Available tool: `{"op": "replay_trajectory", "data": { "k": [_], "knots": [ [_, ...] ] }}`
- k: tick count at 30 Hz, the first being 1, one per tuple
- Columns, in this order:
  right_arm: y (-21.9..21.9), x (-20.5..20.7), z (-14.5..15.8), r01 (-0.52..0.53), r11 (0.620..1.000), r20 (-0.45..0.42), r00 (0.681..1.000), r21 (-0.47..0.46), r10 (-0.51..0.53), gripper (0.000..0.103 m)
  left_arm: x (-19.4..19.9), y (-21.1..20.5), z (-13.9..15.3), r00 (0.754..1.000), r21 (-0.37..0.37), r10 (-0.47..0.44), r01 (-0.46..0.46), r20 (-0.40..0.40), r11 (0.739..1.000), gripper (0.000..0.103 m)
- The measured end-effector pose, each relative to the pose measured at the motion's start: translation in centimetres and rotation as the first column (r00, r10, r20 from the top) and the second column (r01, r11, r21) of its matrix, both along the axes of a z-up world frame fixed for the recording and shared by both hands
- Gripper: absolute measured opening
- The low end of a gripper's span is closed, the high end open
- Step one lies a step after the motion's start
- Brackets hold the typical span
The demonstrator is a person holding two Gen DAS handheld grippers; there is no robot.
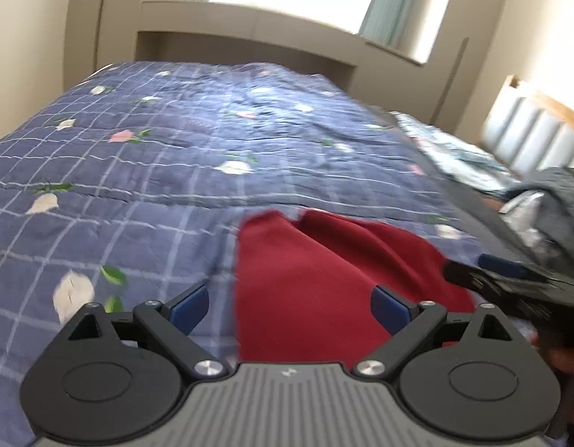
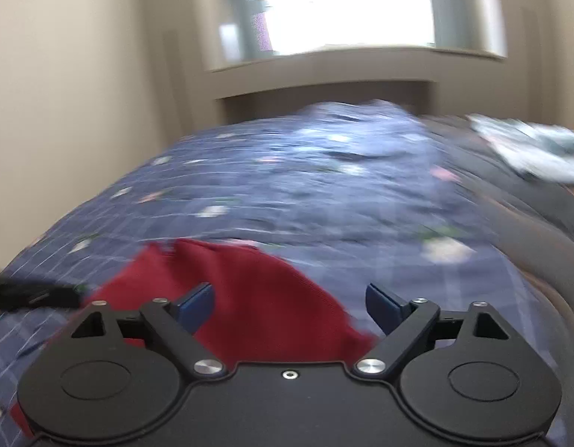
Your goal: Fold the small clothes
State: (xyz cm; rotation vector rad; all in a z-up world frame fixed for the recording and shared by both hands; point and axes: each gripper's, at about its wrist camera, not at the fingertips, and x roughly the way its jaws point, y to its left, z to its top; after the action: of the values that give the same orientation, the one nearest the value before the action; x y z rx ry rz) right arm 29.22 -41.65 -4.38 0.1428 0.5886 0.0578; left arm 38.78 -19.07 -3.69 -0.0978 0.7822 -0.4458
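A blue checked quilt (image 1: 175, 156) covers the bed; red garment (image 1: 305, 279) lies near its near edge; both tongs, left (image 1: 290, 309) and right (image 2: 289, 307), gape empty.

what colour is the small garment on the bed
Dark red garment, plain, clearest in the left wrist view.

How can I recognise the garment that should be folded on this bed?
Look at the blue checked quilt with flower prints covering the bed. On its near part lies a plain dark red cloth garment. It is the only solid red, unpatterned thing there.
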Motion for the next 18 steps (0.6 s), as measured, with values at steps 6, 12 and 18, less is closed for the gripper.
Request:
{"op": "replay_trajectory", "data": {
  "k": [6,12,18],
  "knots": [
    [2.8,5.1,-1.2,-0.135,0.984,-0.049,0.99,-0.116,0.13,0.091,5.6,-0.8,-2.2,0.995,0.037,0.082,-0.08,-0.062,0.996,0.097],
    [1.6,7.1,-3.6,-0.067,0.987,-0.088,0.995,-0.148,0.055,0.093,8.8,-1.7,-5.3,0.985,0.102,0.117,-0.105,-0.123,0.989,0.093],
    [-0.3,6.6,-5.1,-0.021,0.999,-0.07,0.997,-0.032,0.019,0.099,9.6,-0.3,-6.2,0.976,0.019,0.14,-0.139,-0.167,0.99,0.093]
  ]
}}
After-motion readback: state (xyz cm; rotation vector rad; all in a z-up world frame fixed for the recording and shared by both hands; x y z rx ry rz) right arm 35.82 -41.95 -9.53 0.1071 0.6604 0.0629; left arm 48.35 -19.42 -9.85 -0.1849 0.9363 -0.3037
